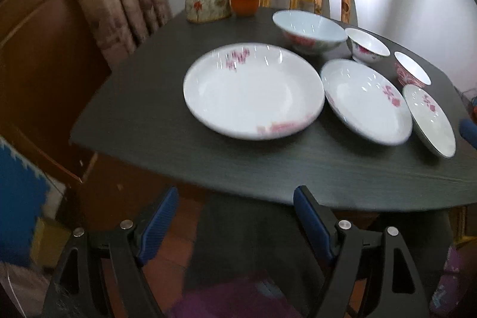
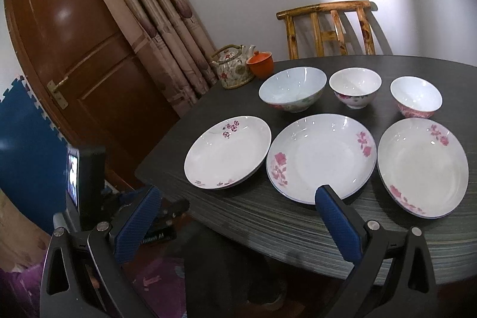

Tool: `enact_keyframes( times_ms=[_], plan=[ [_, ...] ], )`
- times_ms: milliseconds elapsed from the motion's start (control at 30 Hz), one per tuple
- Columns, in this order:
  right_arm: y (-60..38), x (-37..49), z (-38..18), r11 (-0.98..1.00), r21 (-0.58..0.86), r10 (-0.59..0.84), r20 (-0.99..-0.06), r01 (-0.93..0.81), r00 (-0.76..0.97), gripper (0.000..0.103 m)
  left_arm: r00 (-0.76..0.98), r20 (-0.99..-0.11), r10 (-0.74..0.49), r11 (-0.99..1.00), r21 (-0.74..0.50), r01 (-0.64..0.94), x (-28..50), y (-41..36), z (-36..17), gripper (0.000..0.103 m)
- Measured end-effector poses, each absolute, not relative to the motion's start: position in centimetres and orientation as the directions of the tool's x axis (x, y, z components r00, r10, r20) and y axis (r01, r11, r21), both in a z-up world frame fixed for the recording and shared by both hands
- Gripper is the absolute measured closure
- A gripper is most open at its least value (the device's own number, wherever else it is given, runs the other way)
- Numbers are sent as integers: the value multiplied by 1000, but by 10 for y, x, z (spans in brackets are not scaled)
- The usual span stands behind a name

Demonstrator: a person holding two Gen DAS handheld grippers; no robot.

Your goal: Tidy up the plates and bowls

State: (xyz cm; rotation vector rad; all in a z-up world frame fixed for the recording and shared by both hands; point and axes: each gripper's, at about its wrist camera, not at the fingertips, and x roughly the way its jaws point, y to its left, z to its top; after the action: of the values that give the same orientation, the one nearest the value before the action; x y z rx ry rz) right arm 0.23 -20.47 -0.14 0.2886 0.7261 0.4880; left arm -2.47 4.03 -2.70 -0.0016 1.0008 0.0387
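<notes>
While both claws gape empty, 3 glossy round plates (image 2: 320, 157), 3 bowls (image 2: 292, 93).

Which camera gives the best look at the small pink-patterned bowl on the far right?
The right wrist view: the small pink-patterned bowl is sharp and whole there. In the left wrist view that bowl is blurred, near the edge, its base hidden behind a plate.

My left black tongs with blue ribbed pads (image 1: 235, 216) hang spread wide, gripping nothing, short of the bench edge. My right black, blue-padded tongs (image 2: 238, 216) are equally wide apart, one pad over the near edge.
</notes>
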Motion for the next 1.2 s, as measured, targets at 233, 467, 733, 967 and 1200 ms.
enact_keyframes(
  times_ms=[233, 467, 733, 967, 1200],
  plan=[
    [-208, 4, -3, 854, 408, 516, -576, -324, 634, 0, 553, -833, 19, 1000, 22, -2, -59, 19, -31, 21],
    [-210, -4, 1, 853, 396, 519, -569, -341, 637, 0, 608, -794, 12, 998, -33, -62, -72, 32, -13, 22],
    [-207, 1, 0, 834, 423, 548, -569, -353, 614, 0, 598, -800, 48, 998, 14, -62, -59, 38, -5, 22],
    [-196, 5, 1, 829, 416, 558, -575, -374, 598, 0, 642, -759, 111, 992, 45, -118, -44, 57, 10, 22],
    [-191, 8, -4, 833, 413, 554, -593, -369, 585, 0, 634, -764, 120, 991, 55, -120, -32, 62, 12, 22]
  ],
)
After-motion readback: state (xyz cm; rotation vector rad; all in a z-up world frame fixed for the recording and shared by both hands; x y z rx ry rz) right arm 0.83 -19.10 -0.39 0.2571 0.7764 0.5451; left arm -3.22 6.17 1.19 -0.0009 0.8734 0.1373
